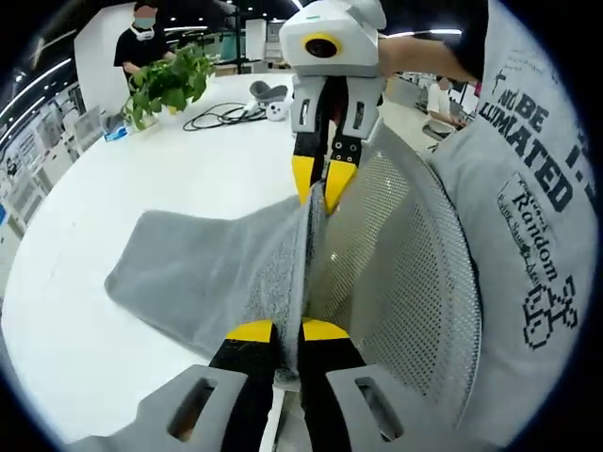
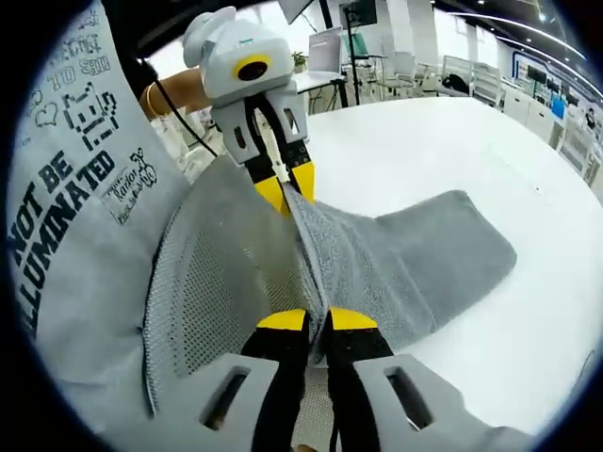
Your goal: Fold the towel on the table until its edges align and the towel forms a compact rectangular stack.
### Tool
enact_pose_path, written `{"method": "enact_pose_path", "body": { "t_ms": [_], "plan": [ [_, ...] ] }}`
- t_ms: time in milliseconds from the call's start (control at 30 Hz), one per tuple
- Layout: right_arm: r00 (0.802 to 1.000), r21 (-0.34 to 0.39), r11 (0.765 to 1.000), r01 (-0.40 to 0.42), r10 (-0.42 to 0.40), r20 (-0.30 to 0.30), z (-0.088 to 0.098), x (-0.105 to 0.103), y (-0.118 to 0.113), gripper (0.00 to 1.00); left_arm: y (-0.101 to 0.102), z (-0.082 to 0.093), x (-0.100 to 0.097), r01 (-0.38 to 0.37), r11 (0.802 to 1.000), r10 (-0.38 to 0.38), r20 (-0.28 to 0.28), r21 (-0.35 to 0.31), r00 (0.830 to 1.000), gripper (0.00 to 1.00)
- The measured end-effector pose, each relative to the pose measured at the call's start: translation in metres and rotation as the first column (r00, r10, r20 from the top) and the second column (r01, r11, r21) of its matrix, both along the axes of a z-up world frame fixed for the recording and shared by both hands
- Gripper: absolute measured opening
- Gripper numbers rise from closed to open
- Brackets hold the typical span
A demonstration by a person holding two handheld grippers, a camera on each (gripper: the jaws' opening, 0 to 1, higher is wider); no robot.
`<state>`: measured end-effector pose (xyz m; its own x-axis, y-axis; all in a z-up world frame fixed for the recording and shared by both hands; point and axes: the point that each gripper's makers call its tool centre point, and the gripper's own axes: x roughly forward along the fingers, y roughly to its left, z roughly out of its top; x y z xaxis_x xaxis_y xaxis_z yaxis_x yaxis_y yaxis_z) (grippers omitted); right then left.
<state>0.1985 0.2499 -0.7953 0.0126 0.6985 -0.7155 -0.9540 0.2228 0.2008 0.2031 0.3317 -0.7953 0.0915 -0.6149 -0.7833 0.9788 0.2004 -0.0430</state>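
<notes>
A wide white table [image 1: 141, 179] runs out ahead of the tongs, carrying a leafy potted plant [image 1: 168, 83] and a coil of black cable [image 1: 219, 117] at its far end — beyond lie an open office with desks and chairs [image 2: 405, 66] under ceiling strip lights [image 2: 490, 11].

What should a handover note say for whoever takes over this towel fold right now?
Left gripper: shut on the grey terry towel's edge.
Right gripper: shut on the same edge, further along; the two face each other.
Towel: near edge lifted and stretched between the grippers, far part still lying on the round white table.
Done: edge picked up at two points.
Left: carry it over to the far edge, align, then fold again into a compact rectangular stack.
</notes>
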Motion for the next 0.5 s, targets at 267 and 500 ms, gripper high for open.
{"method": "enact_pose_path", "body": {
  "t_ms": [267, 500],
  "plan": [
    [1.0, 0.042, 0.999, 0.001, 0.0, -0.01, 0.033, -0.004, 0.001, 0.04, -0.001, 0.026, -0.003, -0.039, 0.996, 0.035, -0.058, -0.08, 0.998, 0.08],
    [0.995, 0.154, 0.984, 0.094, -0.09, -0.035, 0.064, 0.019, 0.011, 0.04, 0.006, 0.049, 0.029, -0.108, 0.984, 0.101, -0.055, -0.139, 0.993, 0.08]
  ]
}}
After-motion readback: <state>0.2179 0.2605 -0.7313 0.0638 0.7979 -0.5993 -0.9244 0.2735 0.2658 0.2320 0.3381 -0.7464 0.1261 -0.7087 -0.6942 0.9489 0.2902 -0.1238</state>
